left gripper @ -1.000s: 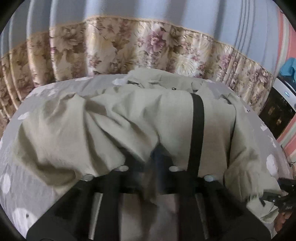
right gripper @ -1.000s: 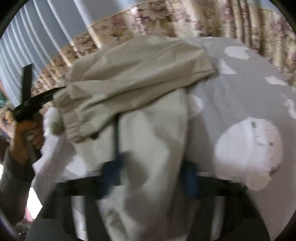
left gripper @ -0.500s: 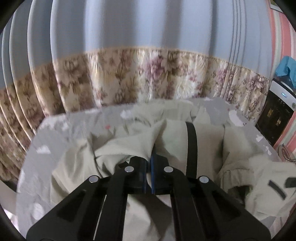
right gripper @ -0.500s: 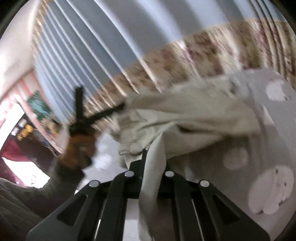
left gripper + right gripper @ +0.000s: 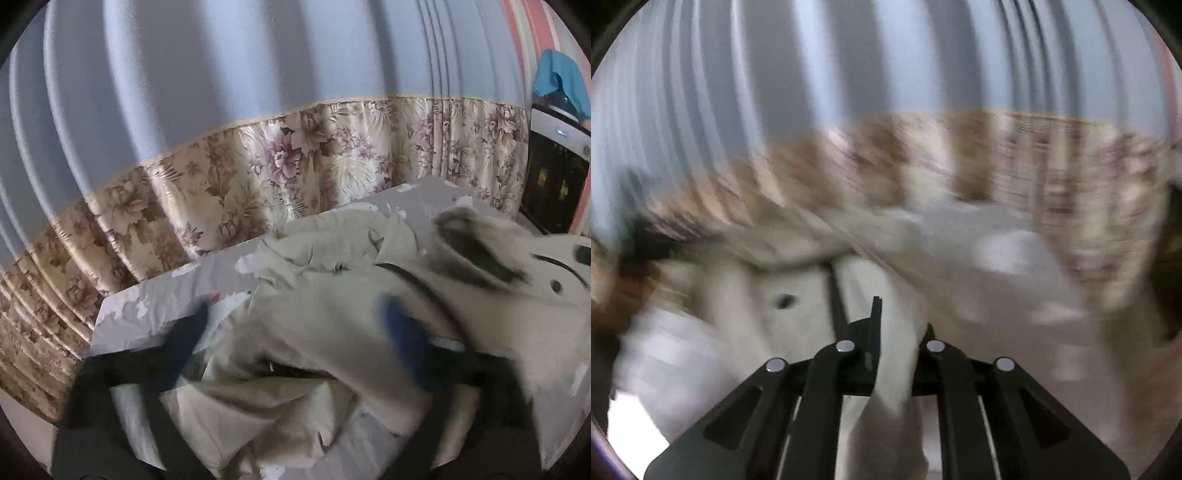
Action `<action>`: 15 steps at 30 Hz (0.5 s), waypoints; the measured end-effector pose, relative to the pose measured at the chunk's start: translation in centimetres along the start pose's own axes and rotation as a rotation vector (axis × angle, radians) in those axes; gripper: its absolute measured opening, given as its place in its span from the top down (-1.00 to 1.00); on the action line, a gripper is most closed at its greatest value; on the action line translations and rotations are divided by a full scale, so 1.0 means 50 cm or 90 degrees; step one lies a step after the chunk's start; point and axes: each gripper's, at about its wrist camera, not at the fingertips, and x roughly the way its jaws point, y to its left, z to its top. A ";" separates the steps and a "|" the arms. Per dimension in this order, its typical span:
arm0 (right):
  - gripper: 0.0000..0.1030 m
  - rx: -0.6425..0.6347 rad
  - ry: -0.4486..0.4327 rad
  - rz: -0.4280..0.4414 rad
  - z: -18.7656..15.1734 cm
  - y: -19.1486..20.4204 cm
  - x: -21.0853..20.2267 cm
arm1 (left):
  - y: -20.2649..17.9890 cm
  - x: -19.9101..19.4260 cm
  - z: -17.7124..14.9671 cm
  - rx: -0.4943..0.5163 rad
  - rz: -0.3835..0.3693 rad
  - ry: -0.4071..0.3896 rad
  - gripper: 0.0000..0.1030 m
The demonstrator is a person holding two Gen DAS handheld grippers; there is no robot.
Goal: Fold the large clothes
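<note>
A large beige garment (image 5: pixel 332 314) with a black stripe (image 5: pixel 417 284) lies bunched on the grey bed sheet (image 5: pixel 155 306). My left gripper (image 5: pixel 295 332) is blurred and its jaws are opening. They stand wide apart, with the cloth draped loosely between them and no pad pressing on it. In the right wrist view the garment (image 5: pixel 798 288) hangs lifted above the sheet (image 5: pixel 997 295). My right gripper (image 5: pixel 901 321) has a narrow fold of the cloth pinched between its nearly closed jaws, which are starting to open. That whole view is motion-blurred.
A pleated blue curtain with a floral lower band (image 5: pixel 258 166) hangs behind the bed. A dark appliance (image 5: pixel 554 184) with a blue cloth (image 5: pixel 561 77) on top stands at the right. A blurred hand (image 5: pixel 613 288) shows at the left edge of the right wrist view.
Both grippers have risen, lifting the garment off the bed. The left jaws, shut on the cloth before, have sprung wide apart. The right gripper still pinches its fold.
</note>
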 end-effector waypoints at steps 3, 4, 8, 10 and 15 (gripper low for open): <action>0.36 -0.011 0.079 -0.072 -0.069 -0.052 0.094 | -0.009 -0.030 -0.093 -0.041 -0.003 0.006 -0.94; -0.01 -0.018 0.083 -0.108 -0.079 -0.058 0.110 | -0.007 -0.039 -0.116 -0.058 -0.007 0.003 -0.94; -0.37 0.037 0.084 -0.147 -0.105 -0.102 0.120 | -0.025 -0.062 -0.214 -0.124 -0.024 0.027 -0.94; -0.51 0.078 0.041 -0.126 -0.094 -0.105 0.077 | -0.043 -0.046 -0.241 -0.127 -0.034 0.045 -0.94; -0.64 0.083 -0.005 -0.050 -0.088 -0.058 0.024 | -0.099 0.012 -0.269 -0.131 -0.131 0.062 -0.94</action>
